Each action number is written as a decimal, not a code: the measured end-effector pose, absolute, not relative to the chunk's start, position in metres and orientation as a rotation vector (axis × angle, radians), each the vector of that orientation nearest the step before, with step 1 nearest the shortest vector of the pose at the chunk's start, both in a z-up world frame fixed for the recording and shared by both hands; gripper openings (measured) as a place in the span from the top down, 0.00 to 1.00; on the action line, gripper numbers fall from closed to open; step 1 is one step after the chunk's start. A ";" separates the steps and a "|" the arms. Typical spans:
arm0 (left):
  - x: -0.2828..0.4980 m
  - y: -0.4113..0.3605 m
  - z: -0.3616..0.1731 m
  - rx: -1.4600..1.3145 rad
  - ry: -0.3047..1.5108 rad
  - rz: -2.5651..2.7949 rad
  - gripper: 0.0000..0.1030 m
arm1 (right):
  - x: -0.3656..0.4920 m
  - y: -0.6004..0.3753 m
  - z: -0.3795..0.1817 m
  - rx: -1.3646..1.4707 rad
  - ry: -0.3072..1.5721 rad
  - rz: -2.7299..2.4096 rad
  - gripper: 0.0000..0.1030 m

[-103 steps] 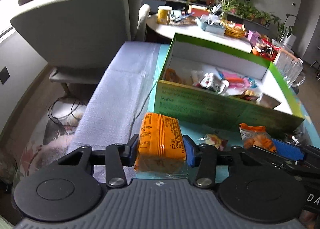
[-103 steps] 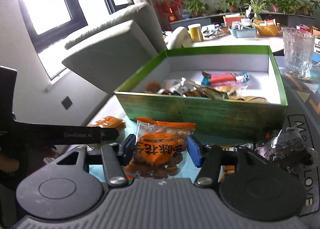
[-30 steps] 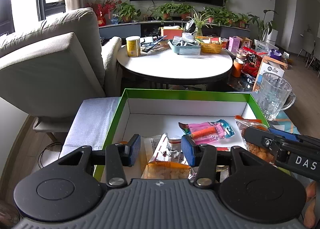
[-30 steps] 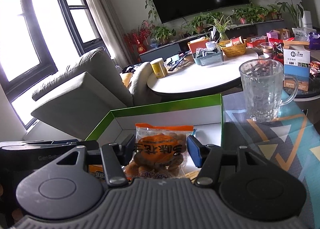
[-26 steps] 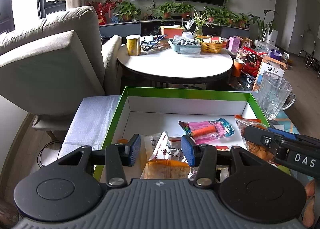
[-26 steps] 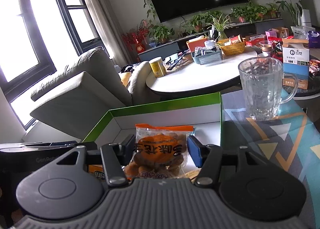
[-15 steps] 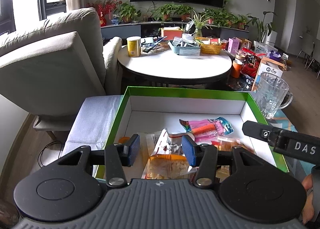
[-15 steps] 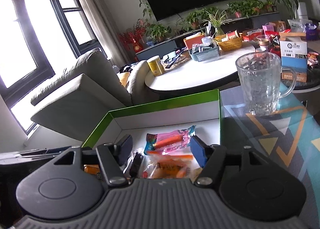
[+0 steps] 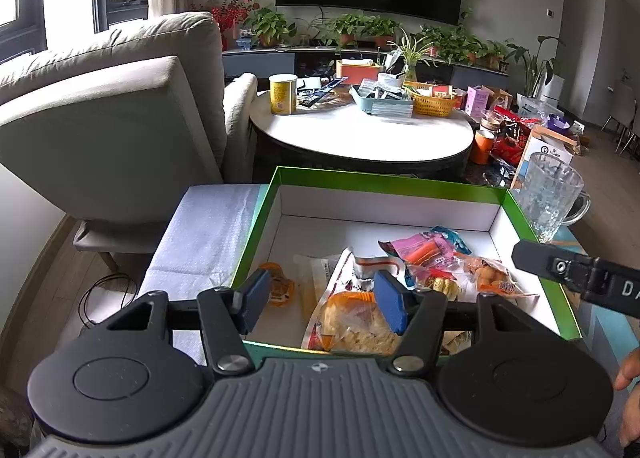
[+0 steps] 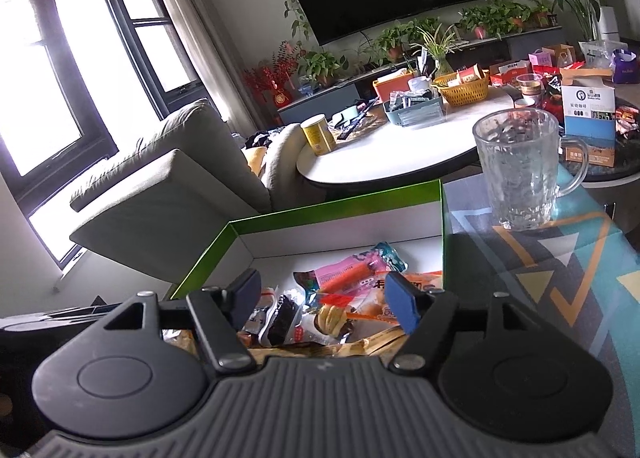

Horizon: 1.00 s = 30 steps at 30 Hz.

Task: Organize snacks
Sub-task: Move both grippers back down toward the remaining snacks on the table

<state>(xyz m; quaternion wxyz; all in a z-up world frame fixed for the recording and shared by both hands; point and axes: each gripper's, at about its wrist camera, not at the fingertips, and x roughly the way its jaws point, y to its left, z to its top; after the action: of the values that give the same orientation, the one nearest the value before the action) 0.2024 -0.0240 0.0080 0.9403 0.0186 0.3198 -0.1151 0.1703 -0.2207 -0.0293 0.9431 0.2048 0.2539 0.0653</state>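
Two grippers positioned above the green box (image 9: 384, 182), both released with jaws spread and nothing between the pads. Left gripper (image 9: 320, 306) at lower centre of the left wrist view, over the near edge of the box; right gripper (image 10: 322, 302) at lower centre of the right wrist view, over the same box; its black body also visible at the right edge of the left wrist view. Box: green outside and along the rim, white inside, shallow, open-topped, occupying the middle of both frames. Snacks piled in the near half of the box, far half bare white. Orange cracker packet (image 9: 356, 322) lying at bottom centre of the left wrist view, against the near wall, clear wrapper with an orange top. Peanut bag (image 9: 490, 278) right of centre, clear with orange print, beside the right wall. Pink sausage pack (image 9: 426, 250) just above it in frame, with blue ends. Small orange jelly cup (image 9: 276, 286) left of centre. Glass mug (image 10: 518, 169) standing upright at centre right of the right wrist view, outside the box on the patterned mat (image 10: 560, 270).
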 end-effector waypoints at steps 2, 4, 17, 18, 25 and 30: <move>0.199 -0.022 0.008 0.037 0.650 -0.233 0.46 | 0.168 -0.220 -0.028 0.417 0.514 0.133 0.63; 0.196 -0.020 0.009 0.038 0.645 -0.229 0.44 | 0.165 -0.220 -0.028 0.416 0.512 0.132 0.63; 0.175 -0.005 0.012 0.015 0.636 -0.225 0.39 | 0.149 -0.210 -0.023 0.398 0.509 0.163 0.63; 0.172 -0.004 0.012 0.020 0.632 -0.223 0.39 | 0.147 -0.209 -0.022 0.396 0.508 0.164 0.63; 0.159 -0.001 0.009 0.068 0.636 -0.225 0.34 | 0.138 -0.210 -0.020 0.403 0.501 0.157 0.63; 0.153 0.006 0.000 0.054 0.664 -0.231 0.34 | 0.129 -0.213 -0.019 0.400 0.497 0.150 0.63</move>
<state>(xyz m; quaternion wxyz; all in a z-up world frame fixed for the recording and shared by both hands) 0.1534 0.0060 -0.0001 0.9386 0.0264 0.3250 -0.1131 0.1288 -0.2125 -0.0194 0.9468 0.1963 0.2441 0.0737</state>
